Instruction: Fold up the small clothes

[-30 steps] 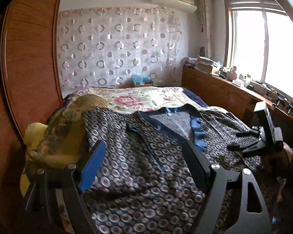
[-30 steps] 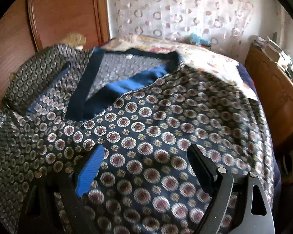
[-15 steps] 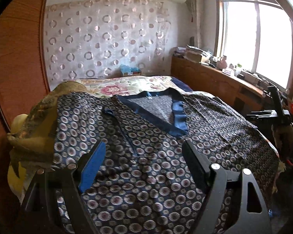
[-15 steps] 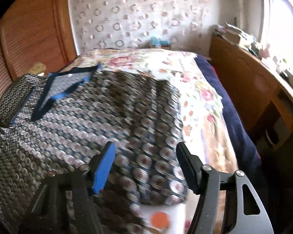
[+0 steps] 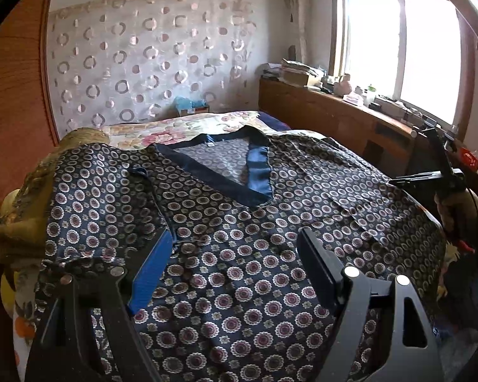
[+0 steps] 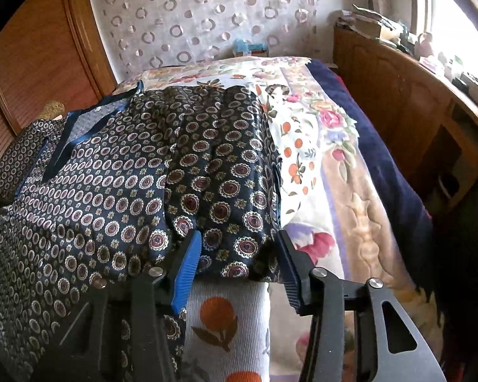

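- So the thing being folded is a dark navy silky top with a medallion print and blue neck trim (image 5: 239,222), and it's spread front-up across the floral quilted bedspread (image 6: 328,146), neckline pointing at the far wall.
- Honest guess: the fold is barely started. The body lies open and flat, and no clean crease shows anywhere.
- The sleeve on the right side (image 6: 226,172) looks laid over toward the body, its cuff end hanging at the near edge. Could count as a first tuck, hard to be sure.
- The right gripper (image 6: 239,264) is closing its jaws, with that cuff edge sitting between them. The pads don't look pressed onto the cloth yet.
- The left gripper (image 5: 235,264) hovers just over the lower left part of the top, jaws wide apart, nothing in them.
- Left side drapes over a mustard-yellow lumpy pillow (image 5: 28,210), so that side needs sorting too.
- What's left, by the look of it: both sides in, then the length folded up.
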Motion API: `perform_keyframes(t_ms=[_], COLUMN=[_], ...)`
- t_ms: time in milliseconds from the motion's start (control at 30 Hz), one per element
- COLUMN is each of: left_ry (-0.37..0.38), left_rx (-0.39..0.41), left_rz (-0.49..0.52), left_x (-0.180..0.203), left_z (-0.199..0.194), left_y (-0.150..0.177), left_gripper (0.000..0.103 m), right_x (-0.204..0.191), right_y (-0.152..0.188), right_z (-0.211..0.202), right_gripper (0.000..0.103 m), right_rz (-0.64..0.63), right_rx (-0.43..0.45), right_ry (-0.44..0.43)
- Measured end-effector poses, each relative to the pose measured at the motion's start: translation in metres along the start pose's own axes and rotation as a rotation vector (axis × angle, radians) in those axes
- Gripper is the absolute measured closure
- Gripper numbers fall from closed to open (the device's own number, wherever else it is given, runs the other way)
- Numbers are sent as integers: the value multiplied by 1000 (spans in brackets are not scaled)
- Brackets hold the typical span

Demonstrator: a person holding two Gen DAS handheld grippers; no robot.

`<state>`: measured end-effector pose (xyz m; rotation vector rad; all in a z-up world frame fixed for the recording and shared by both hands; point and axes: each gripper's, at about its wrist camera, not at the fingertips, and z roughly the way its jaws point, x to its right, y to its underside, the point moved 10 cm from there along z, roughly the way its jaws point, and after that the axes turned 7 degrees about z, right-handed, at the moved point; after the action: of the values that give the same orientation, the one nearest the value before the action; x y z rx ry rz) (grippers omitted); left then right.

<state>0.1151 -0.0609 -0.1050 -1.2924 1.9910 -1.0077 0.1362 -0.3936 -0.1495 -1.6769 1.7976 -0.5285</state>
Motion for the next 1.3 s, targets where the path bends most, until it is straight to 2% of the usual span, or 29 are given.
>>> perform_keyframes(t_ms=[133, 233, 300, 400, 633, 833, 933, 1067, 1200, 1300], left_ry=[6, 10, 9, 11, 7, 7, 9, 7, 7, 10], left_rx=[-4, -13, -19, -23, -27, -30, -34, -36, -36, -40], left_rz=[4, 5, 3, 0, 0, -3, -5, -7, -7, -5], left_x=[4, 6, 6, 7, 7, 6, 6, 5, 5, 6], left_z=[1, 4, 5, 6, 7, 8, 9, 9, 9, 11], left_y=[1, 2, 3, 5, 6, 7, 7, 8, 8, 8], left_gripper=[22, 22, 22, 22, 22, 22, 22, 22, 22, 22], right_x=[-4, -11, -13, -18, -36, -84, -115, -142, -145, -141], right_y=[-4, -6, -7, -7, -20, -28, -16, 13, 36, 34], right_z=[-3, 0, 1, 1, -13, -37, -37, -21, -2, 4], right_gripper=[69, 76, 90, 98, 101, 101, 101, 101, 101, 101], right_rz=[-3, -33, -74, -127, -152, -199, -233, -269, -279, -265], right_rx=[3, 13, 24, 29, 97, 175, 159, 89, 26, 17], right_ry=[1, 36, 76, 116, 109, 12, -53, -103, -99, -104])
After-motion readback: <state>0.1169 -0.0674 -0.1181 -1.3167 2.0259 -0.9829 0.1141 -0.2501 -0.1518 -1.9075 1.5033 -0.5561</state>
